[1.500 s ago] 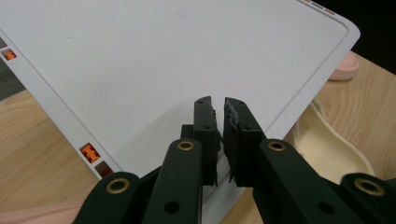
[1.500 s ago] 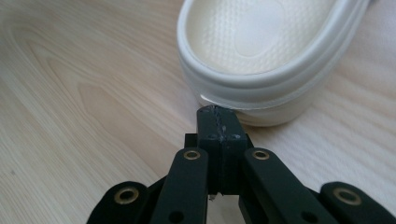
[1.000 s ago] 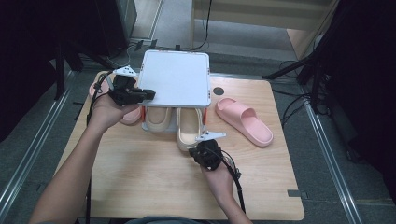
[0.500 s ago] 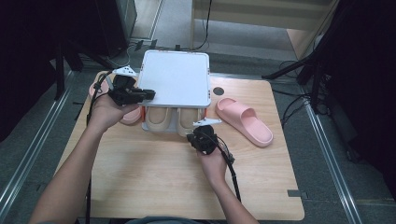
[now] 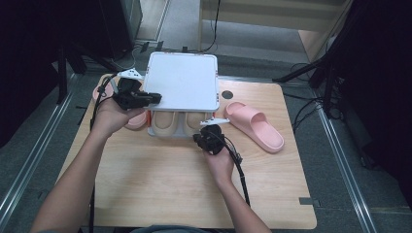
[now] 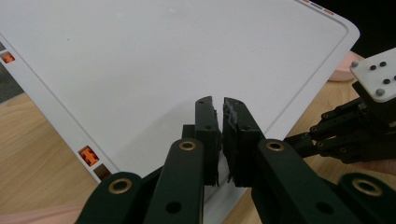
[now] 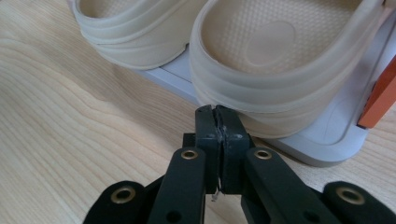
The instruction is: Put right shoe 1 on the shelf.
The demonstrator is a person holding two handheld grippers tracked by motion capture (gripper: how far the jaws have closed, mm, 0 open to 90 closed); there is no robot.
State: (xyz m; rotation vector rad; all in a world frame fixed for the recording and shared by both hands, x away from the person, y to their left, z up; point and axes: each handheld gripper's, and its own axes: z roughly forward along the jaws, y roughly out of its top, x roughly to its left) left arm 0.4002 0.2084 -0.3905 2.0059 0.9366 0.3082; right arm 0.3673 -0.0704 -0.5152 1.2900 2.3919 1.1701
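Note:
A white box lid point(image 5: 183, 80) stands raised over its base point(image 5: 167, 135). My left gripper point(image 5: 155, 97) is shut on the lid's left edge, and the lid point(image 6: 140, 60) spreads out behind its tips point(image 6: 219, 100). Two beige slippers point(image 5: 165, 122) point(image 5: 194, 121) lie side by side in the base. My right gripper point(image 5: 203, 132) is shut, its jaws having just parted a hair with nothing between them. Its tips point(image 7: 215, 108) rest against the heel of the right beige slipper point(image 7: 280, 46), beside the other one point(image 7: 140, 28).
One pink slipper point(image 5: 255, 125) lies on the wooden table right of the box, another point(image 5: 133, 119) sits under my left hand. An orange latch point(image 7: 378, 93) sticks out from the base's side. A small dark disc point(image 5: 227, 94) sits near the lid's right corner.
My right gripper moved forward toward the box, pushing the right beige slipper in beside the other. The left gripper and the raised lid stayed put.

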